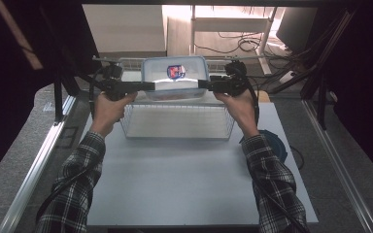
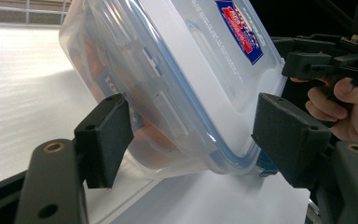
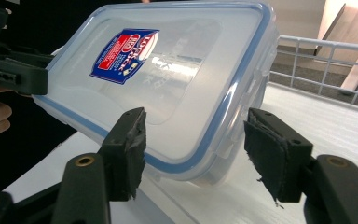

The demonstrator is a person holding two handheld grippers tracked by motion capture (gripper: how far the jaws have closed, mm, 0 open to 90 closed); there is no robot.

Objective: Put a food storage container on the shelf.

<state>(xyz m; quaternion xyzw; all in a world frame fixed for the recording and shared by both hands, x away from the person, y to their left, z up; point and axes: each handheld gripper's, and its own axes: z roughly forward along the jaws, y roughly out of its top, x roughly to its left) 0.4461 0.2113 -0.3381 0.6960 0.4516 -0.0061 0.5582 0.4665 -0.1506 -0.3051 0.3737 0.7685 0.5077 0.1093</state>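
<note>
Two tools (image 1: 148, 86) (image 1: 205, 85), jaws apart around lidded container (image 1: 175, 77), on white tabletop (image 1: 184, 165) amid black curtains (image 1: 364, 73).

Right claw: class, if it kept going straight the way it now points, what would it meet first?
Most likely the end of the clear lidded container, which already sits between the right claw's open jaws; the exact gap is hard to judge.

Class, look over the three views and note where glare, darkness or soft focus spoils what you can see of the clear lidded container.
High view: glare washes out the front of the container, and both sides of the frame are dark. Left gripper view: the white surface behind is overexposed. Right gripper view: reflections streak the lid beside the label, and the wire basket behind looks soft.
</note>
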